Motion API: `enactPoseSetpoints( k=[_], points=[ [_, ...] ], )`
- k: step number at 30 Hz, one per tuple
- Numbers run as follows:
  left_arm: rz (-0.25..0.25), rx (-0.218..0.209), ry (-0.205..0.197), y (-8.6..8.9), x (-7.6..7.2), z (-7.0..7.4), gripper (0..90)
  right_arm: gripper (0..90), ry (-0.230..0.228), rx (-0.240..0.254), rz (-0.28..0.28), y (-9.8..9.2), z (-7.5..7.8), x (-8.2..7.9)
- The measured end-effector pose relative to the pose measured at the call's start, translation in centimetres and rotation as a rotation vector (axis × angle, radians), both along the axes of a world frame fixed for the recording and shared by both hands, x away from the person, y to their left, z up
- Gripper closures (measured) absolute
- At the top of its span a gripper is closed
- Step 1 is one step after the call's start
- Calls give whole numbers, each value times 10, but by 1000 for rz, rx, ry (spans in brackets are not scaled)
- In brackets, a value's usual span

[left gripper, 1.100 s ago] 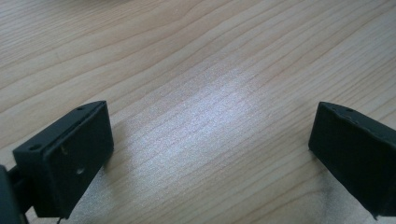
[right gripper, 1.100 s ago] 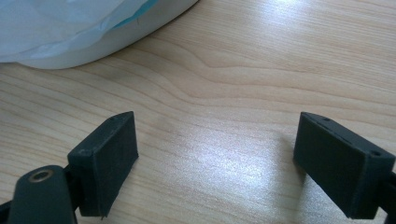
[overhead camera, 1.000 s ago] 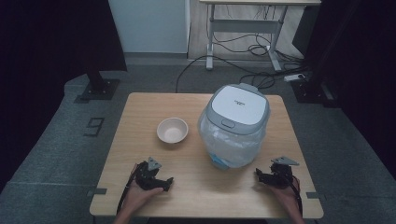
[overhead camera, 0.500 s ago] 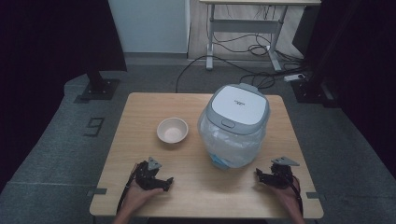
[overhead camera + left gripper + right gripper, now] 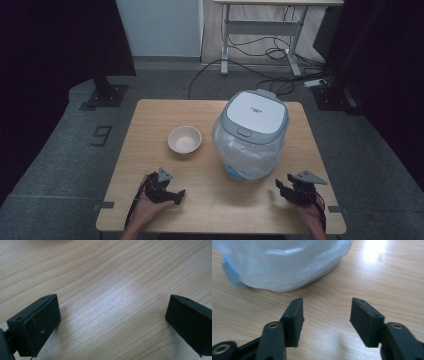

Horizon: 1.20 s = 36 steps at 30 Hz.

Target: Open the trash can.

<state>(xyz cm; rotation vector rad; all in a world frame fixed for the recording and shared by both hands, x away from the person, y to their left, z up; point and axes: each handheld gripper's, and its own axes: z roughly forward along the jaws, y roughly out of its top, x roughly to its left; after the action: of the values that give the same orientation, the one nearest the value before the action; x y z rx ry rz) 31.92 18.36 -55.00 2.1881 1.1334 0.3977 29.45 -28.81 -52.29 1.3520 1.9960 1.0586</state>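
Observation:
A white and grey rice cooker [image 5: 252,132], wrapped in clear plastic, stands on the wooden table [image 5: 150,120] right of centre. Its plastic-covered base [image 5: 287,267] looms just beyond my right gripper [image 5: 325,312]. A small cream bowl [image 5: 184,139] sits empty to the cooker's left. My left gripper [image 5: 172,196] rests near the front edge, held by a hand, jaws wide open over bare wood [image 5: 112,307]. My right gripper [image 5: 282,190] hovers at the front right; its jaws have just been closing partway, with nothing between them.
A blue label tab [image 5: 230,272] sticks out from the plastic at the cooker's base. Beyond the table are a grey floor, black stands [image 5: 102,92], cables and a desk frame [image 5: 260,30]. Bare wood lies between the two grippers.
The right gripper has lifted slightly and shifted a little toward the cooker, and its jaws look narrower. The left gripper, bowl and cooker have not moved.

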Motion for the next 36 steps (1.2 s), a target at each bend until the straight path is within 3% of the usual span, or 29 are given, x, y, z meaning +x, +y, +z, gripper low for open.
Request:
enactPoseSetpoints(
  k=[7, 17, 25, 36],
  points=[
    [-5, 1, 0, 0, 1, 0, 0, 615, -40, 43, 63, 6, 8, -11],
    [-8, 0, 0, 0, 1, 0, 0, 848, -40, 120, 190, 16, 16, -15],
    [-10, 0, 1, 0, 2, 0, 0, 890, -72, 148, 224, 25, 18, -17],
    [-10, 0, 0, 0, 2, 0, 0, 892, -59, 165, 284, 45, 14, -11]
  ],
)
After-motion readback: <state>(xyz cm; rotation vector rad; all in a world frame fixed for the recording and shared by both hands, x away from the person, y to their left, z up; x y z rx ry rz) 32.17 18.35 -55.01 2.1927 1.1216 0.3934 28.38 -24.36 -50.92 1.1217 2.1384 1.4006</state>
